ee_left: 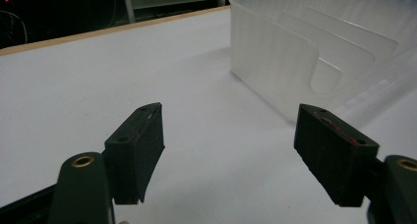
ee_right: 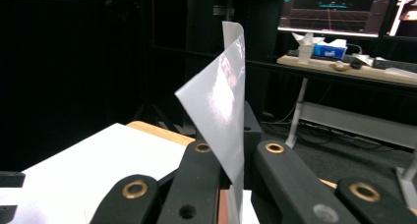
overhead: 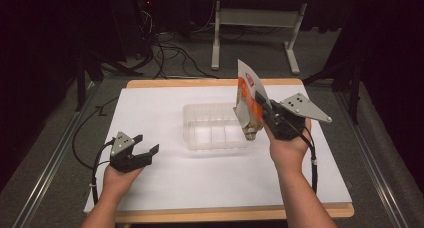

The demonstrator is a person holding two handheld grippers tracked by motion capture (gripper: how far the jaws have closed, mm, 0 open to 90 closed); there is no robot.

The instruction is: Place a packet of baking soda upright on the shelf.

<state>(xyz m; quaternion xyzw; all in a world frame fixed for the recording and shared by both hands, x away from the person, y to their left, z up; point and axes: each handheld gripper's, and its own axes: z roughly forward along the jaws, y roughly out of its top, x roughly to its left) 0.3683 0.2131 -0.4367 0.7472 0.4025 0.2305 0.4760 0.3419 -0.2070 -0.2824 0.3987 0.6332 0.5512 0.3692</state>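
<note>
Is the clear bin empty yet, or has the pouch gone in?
Empty: the clear bin shows only bare dividers. The pouch hangs at its right rim, pinched in the right tool.

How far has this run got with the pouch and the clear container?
Done: the right gripper has the orange-and-white foil pouch pinched between its fingers and lifted.

In hand: the pouch hangs upright at the right end of the clear ribbed plastic container, its bottom at the rim.

Left, probably: lowering and releasing it inside. The left gripper waits open on the white table cover, apart from the container.
</note>
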